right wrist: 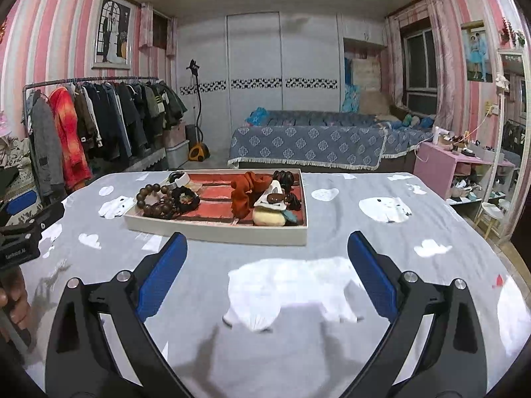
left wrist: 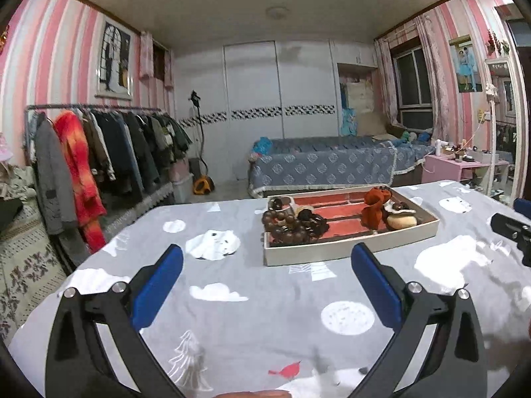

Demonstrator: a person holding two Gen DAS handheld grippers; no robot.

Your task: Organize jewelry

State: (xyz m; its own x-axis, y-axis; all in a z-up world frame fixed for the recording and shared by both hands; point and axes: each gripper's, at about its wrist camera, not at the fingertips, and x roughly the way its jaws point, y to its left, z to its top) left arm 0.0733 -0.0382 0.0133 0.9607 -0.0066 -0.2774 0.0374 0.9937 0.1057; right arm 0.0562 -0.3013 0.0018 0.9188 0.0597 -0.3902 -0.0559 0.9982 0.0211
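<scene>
While both wide open & empty over tablecloth (right wrist: 332, 225): L tool (left wrist: 265, 265), R tool (right wrist: 267, 255), short of jewelry tray (right wrist: 212, 230).

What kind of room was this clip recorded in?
Most likely a home bedroom. A bed with a blue patterned cover stands by the window, a loaded clothes rack lines the pink striped wall, and the jewelry tray sits on a cloth-covered table.

The surface (right wrist: 332, 205) wore a grey cloth printed with white bears and clouds; a shallow white tray (right wrist: 219, 232) lay directly on it.
</scene>
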